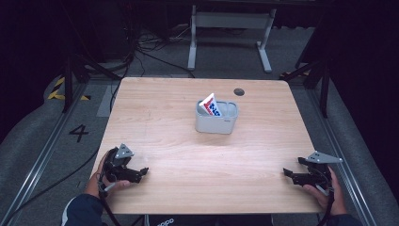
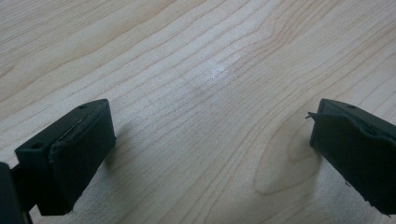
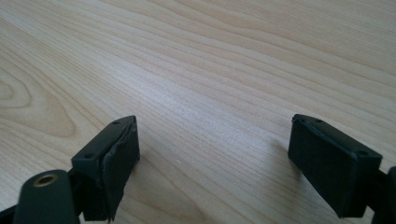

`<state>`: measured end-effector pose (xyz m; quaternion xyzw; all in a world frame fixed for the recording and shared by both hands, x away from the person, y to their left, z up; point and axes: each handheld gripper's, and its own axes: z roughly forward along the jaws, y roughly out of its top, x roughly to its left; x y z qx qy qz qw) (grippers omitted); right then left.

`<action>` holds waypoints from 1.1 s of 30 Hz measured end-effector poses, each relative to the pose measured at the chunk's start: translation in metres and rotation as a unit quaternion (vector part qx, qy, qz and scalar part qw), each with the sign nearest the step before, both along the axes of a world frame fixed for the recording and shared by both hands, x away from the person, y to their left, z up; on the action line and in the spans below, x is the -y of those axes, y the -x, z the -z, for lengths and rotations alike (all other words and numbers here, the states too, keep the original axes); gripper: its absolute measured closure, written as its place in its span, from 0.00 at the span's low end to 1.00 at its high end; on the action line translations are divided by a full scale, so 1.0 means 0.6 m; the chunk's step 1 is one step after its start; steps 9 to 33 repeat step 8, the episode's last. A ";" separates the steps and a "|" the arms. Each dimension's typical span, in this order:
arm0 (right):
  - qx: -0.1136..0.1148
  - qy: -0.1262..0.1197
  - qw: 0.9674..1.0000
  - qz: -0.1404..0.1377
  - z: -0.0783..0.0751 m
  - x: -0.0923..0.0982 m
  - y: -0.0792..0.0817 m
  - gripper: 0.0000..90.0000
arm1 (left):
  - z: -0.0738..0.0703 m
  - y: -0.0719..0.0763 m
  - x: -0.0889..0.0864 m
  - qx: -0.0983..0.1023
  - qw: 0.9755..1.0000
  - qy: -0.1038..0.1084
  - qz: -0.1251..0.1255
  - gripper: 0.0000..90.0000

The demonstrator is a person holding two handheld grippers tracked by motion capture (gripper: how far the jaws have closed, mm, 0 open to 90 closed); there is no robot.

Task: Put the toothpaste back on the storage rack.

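A grey rectangular container [image 1: 216,121] stands upright near the middle of the wooden table [image 1: 164,136]. A white packet with red and blue print [image 1: 210,105] leans out of its left side. My left gripper [image 1: 141,173] rests at the table's front left, held by a hand, far from the container. Its jaws stand wide apart over bare wood in the left gripper view [image 2: 212,135]. My right gripper [image 1: 288,175] sits at the front right edge, jaws also spread with nothing between them [image 3: 215,154].
A small dark round cap [image 1: 239,92] sits in the table's far right part. Beyond the table stand a white table frame [image 1: 230,28], cables on the grey floor and black tripod legs [image 1: 75,75]. A floor rail with the number 4 [image 1: 78,133] runs along the left.
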<state>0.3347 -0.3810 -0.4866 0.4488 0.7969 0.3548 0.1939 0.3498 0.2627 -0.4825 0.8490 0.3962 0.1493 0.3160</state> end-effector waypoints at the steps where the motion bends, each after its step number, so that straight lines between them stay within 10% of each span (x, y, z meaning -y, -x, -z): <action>1: 0.000 0.000 1.000 0.000 0.000 0.000 0.000 0.19 | 0.000 0.000 0.000 0.000 1.000 0.000 0.000 0.00; 33: 0.000 -0.001 1.000 0.000 0.000 0.000 0.000 0.19 | 0.000 -0.001 0.002 0.002 1.000 0.000 -0.006 0.00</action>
